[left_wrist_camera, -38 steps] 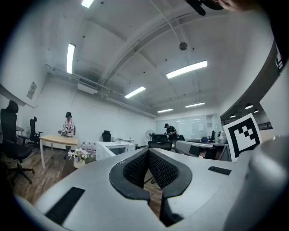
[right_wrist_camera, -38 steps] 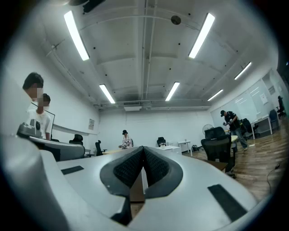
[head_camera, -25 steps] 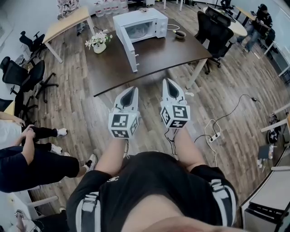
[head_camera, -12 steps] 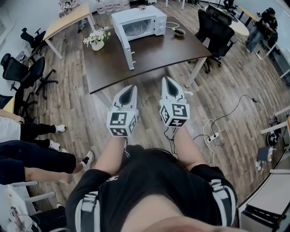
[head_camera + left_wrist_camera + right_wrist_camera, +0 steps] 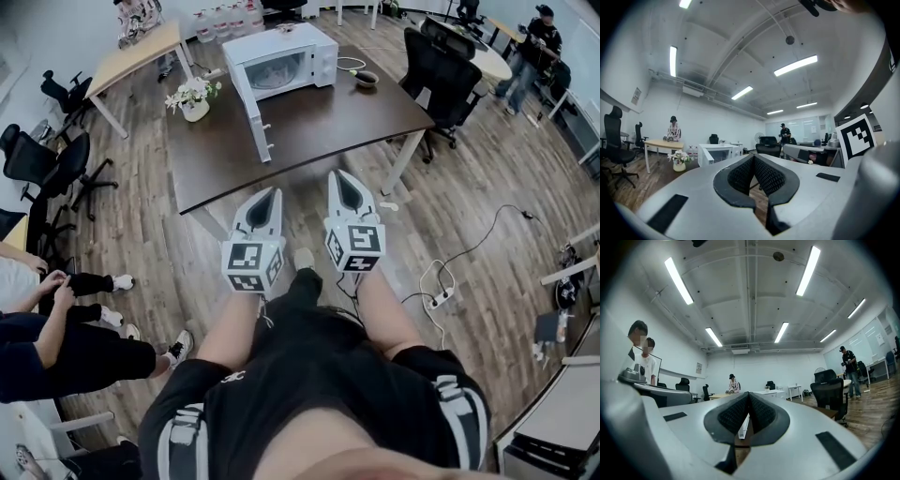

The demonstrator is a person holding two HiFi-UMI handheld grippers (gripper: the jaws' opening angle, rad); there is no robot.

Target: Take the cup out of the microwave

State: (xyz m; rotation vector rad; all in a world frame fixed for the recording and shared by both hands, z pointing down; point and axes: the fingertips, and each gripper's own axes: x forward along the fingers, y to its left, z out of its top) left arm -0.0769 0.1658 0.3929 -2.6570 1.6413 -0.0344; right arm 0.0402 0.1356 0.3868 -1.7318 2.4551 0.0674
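The white microwave stands at the far end of a dark brown table, its door swung wide open toward me. I cannot make out the cup inside it. My left gripper and right gripper are held side by side, level, over the floor short of the table's near edge. Both are shut with nothing between the pads. In the left gripper view the microwave shows far ahead beyond the closed left gripper. The right gripper is closed too, with nothing in it.
A pot of white flowers sits left of the microwave, and a small dark bowl to its right. A black office chair stands at the table's right end. Seated people are on the left. A power strip and cables lie on the floor at right.
Table and microwave have come nearer and lower in the head view. Both grippers have sunk a little in the picture, still shut side by side. The seated people at left shifted their legs.
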